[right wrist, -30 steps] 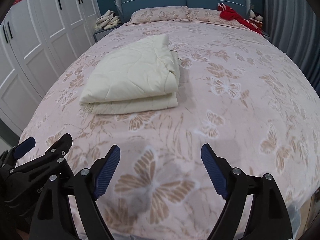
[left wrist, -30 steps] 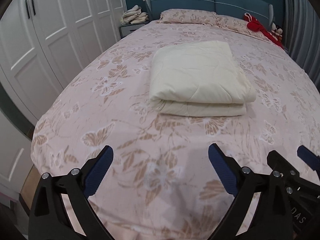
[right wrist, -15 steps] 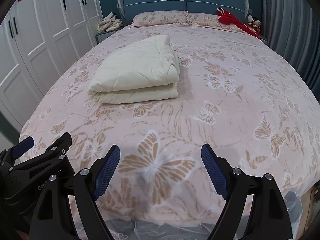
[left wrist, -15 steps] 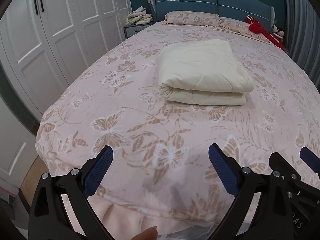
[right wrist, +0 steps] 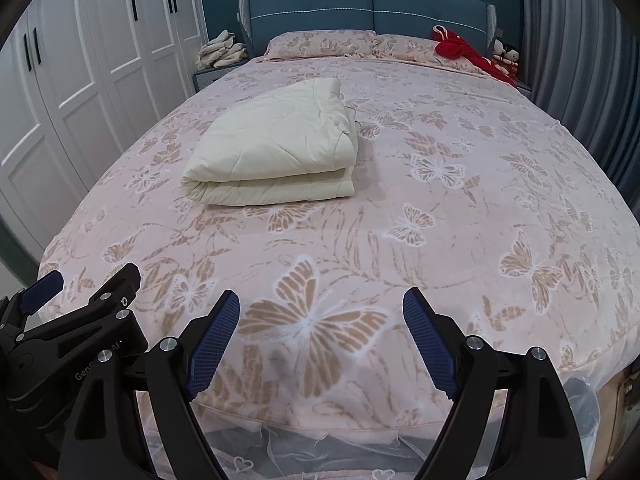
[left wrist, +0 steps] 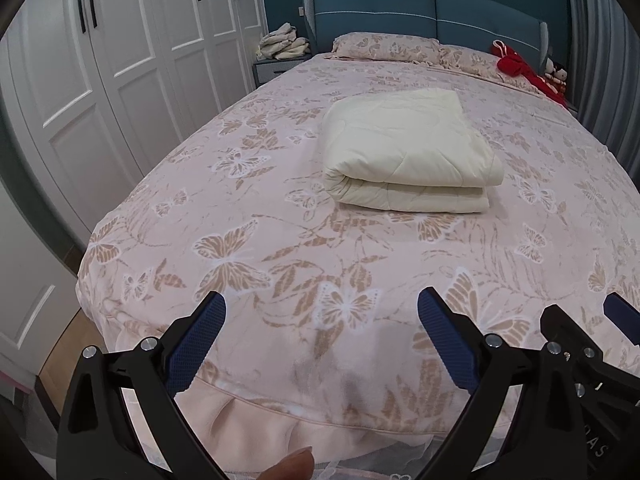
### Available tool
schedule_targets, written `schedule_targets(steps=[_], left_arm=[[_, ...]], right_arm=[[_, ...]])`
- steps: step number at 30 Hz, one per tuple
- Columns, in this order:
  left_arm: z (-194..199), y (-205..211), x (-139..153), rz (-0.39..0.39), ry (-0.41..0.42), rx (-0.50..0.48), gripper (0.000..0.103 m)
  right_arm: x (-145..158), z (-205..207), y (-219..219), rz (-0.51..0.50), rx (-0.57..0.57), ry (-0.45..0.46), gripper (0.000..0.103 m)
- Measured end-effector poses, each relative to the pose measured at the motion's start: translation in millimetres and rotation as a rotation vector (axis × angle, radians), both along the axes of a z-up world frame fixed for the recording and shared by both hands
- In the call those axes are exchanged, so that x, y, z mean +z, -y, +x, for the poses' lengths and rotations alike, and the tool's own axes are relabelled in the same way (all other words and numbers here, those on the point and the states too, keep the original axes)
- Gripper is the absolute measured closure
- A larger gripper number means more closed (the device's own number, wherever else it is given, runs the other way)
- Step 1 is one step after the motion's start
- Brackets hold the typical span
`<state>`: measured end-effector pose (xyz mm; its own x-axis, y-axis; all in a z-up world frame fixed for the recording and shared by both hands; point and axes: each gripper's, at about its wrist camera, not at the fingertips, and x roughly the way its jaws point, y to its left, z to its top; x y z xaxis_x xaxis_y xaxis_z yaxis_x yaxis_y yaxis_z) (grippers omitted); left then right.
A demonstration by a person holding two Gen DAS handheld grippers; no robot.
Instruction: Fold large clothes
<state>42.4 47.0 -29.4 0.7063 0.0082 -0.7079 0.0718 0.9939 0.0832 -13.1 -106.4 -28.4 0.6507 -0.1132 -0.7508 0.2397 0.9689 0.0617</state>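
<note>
A: Item one, quilt (left wrist: 408, 152)?
B: Cream, folded into a thick stack, lay on the bed (left wrist: 280, 208) at frame centre, well beyond both tools. Folding looked done; nothing unfolded showed.
A: Left gripper (left wrist: 320, 320)?
B: Jaws wide apart, empty, at lower frame.
A: Right gripper (right wrist: 320, 316)?
B: Same: jaws spread wide, nothing held, over the bed's foot.
</note>
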Motion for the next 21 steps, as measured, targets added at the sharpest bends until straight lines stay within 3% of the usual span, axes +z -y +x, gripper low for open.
schedule_targets(steps=[21], left_arm=[[-3.5,2.3,3.2,0.009,0.013,0.000,0.009]], right_arm=[[0.9,-5.5,3.3,0.006,-0.017,0.006,0.021]])
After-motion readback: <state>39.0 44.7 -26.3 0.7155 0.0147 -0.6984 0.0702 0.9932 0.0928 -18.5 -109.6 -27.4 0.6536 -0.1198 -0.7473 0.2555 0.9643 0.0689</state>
